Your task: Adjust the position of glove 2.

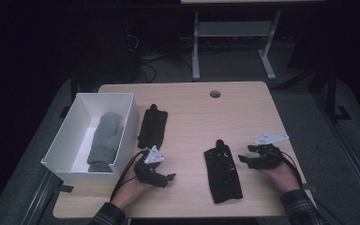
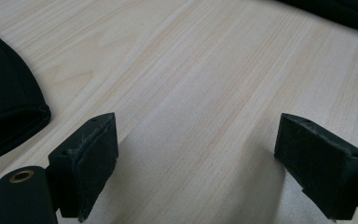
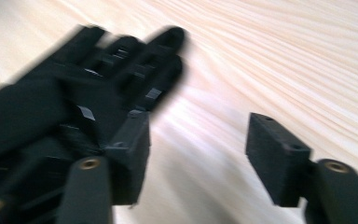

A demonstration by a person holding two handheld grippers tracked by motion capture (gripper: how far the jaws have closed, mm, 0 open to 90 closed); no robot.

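Note:
Two black gloves lie flat on the wooden table [image 1: 192, 112]. One glove [image 1: 152, 125] rests beside the white box [image 1: 126, 123]; the other glove [image 1: 222, 172] lies near the front, between my two hands. My left gripper [image 1: 168, 179] sits low over bare wood just left of centre, its jaws wide apart with nothing between them [image 2: 196, 158]. My right gripper [image 1: 243, 160] is just right of the front glove, jaws apart over bare table [image 3: 196, 154]. That glove [image 3: 74, 102] lies blurred beside the gripper's left jaw. A grey rolled cloth [image 1: 104, 140] lies inside the box.
The white box stands at the table's left edge. A cable hole [image 1: 214, 94] is near the far edge. Beyond the table stands a grey metal frame [image 1: 234, 33] on a dark floor. Cables trail from both grippers toward the front edge.

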